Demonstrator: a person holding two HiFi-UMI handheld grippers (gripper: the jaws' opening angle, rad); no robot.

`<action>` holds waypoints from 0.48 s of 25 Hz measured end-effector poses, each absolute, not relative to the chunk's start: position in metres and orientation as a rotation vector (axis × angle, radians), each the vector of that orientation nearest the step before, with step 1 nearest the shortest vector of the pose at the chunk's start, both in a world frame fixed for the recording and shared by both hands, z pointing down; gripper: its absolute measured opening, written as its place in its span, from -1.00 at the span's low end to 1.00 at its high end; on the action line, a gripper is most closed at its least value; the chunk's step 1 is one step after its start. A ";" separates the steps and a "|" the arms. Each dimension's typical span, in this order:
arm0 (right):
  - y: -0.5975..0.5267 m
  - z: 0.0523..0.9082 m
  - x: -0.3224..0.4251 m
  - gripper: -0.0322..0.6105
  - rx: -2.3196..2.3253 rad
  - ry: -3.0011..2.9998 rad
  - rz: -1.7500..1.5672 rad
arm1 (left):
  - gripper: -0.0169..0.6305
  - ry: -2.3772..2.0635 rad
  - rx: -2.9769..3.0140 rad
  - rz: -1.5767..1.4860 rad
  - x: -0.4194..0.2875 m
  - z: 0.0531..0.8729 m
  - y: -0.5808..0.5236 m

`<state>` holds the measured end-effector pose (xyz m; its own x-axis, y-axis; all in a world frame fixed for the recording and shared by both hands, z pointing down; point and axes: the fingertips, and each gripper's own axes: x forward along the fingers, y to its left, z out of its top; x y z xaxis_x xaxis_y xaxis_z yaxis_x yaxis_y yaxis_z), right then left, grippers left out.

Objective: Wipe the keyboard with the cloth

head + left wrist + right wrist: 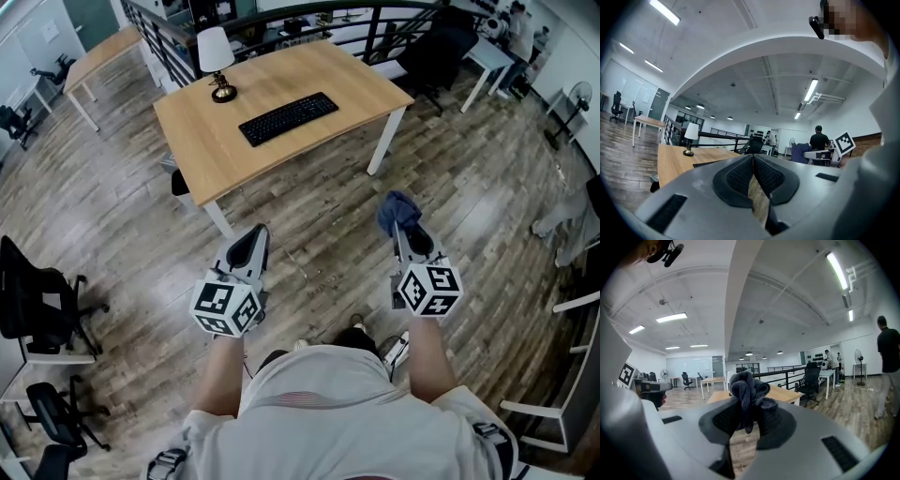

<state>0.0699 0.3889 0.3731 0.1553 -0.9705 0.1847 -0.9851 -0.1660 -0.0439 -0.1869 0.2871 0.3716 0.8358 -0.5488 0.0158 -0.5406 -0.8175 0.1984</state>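
Two grippers in play, both out over the wood floor (328, 258), well short of the table (202, 141). By my read, wiping hasn't started.

Left to right:
- office chairs (42, 300): black, far left, well clear of the path.
- left gripper (257, 234): jaws pressed together, nothing between them. Idle.
- lamp (217, 62): white shade, brass-looking base, on the table's left part. It is near the keyboard's left end, not touching.
- keyboard (288, 118): black, lying diagonally mid-table, nothing on it.
- right gripper (403, 226): jaws clamped on the cloth (397, 210), which is dark blue and bunched into a wad sticking out past the tips.
- person (887, 362): stands off to the right, away from the table.

Risks, my judgement:
- The cloth is a tight ball, so the contact patch will be small. Come in too steep and the jaw tips hit the keys instead of the fabric.
- The keyboard sits loose on smooth wood, so a one-sided push will likely slide or rotate it. The left gripper could pin one end.
- The lamp is close to the keyboard's left end and looks top-heavy. A long stroke that way, or the left gripper reaching in, could knock it over.
- The grip is on only part of the wad, so drag across the keys may pull it free.

Writing: none readable. The marker cubes (226, 307) carry black-and-white square patterns only. Key legends are too small to read. No brand shows on the keyboard, lamp or cloth.
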 end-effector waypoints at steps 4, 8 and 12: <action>0.373 0.375 0.072 -0.50 2.300 -1.970 0.268 | -0.90 -0.853 2.807 -0.062 -0.184 0.372 0.269; 0.351 0.373 0.082 -0.50 2.281 -1.981 0.279 | -0.90 -0.855 2.808 -0.058 -0.172 0.369 0.250; 0.318 0.375 0.097 -0.50 2.246 -2.019 0.280 | -0.90 -0.890 2.798 -0.056 -0.158 0.369 0.223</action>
<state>0.0965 0.3178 0.3745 0.0996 -0.9729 0.2088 -0.9930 -0.1107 -0.0422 -0.1577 0.2235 0.3695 0.8177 -0.5751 0.0259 -0.5674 -0.7975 0.2051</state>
